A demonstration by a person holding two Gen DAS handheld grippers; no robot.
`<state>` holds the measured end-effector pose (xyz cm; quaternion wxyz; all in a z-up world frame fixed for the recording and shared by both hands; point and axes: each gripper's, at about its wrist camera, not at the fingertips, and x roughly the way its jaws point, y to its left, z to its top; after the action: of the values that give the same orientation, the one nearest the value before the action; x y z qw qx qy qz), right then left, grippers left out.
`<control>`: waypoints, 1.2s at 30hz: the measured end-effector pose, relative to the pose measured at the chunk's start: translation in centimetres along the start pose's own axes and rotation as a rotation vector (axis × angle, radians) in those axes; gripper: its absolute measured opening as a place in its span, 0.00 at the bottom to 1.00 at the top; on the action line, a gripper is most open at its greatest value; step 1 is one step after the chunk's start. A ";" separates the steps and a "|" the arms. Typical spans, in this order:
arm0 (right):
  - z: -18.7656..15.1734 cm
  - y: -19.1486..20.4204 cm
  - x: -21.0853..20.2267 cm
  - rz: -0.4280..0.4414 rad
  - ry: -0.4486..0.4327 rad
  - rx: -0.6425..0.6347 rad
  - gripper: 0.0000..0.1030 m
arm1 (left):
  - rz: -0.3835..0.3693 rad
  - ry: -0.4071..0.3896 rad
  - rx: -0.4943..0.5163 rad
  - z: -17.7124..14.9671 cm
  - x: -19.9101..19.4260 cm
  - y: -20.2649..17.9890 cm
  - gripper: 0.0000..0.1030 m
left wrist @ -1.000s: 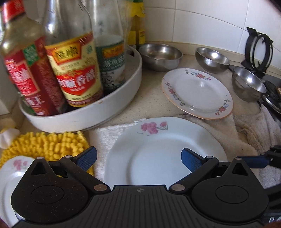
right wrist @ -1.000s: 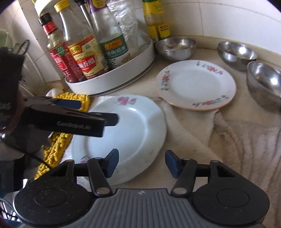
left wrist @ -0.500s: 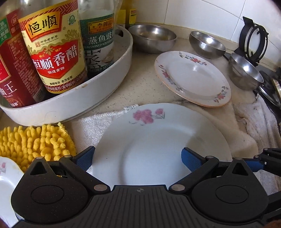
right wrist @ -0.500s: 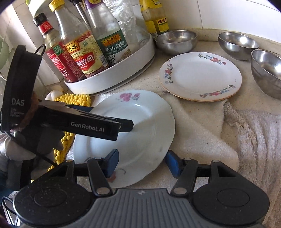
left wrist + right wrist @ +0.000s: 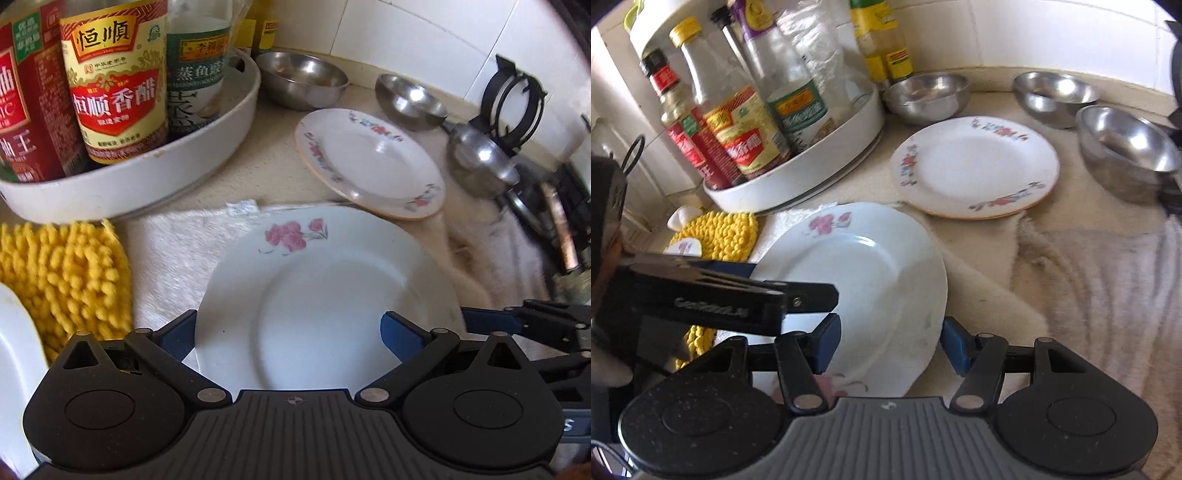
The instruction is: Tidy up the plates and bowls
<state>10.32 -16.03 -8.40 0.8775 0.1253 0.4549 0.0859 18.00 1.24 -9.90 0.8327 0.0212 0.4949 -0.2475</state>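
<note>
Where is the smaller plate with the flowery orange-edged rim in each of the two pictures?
Left wrist view: the smaller plate is upper centre-right, beyond the big white plate.
Right wrist view: it is upper centre-right.
Shared landmark: the white tray of sauce bottles to its left.

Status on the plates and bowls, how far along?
Nothing stacked yet. Both tools, left and right, are open around the pink-flower plate's rim, not clamped. Left: the floral-rim plate and three steel bowls sit separately.
</note>
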 end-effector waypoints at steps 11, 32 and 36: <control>-1.3 -4.4 -2.7 -0.030 -0.036 0.082 0.76 | -0.063 0.018 0.006 0.0 1.4 -4.2 0.99; -0.9 -10.6 -6.6 0.007 -0.187 0.083 0.91 | 0.294 -0.173 0.055 -0.2 -3.2 -9.5 1.00; -0.9 -10.8 -6.6 0.037 -0.184 0.069 0.92 | 0.346 -0.204 0.072 -0.7 -4.1 -10.9 1.00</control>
<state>6.17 -27.96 -7.02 0.9089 0.1712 0.3728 0.0744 11.09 -6.52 -4.50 0.9073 0.1104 0.3879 -0.1189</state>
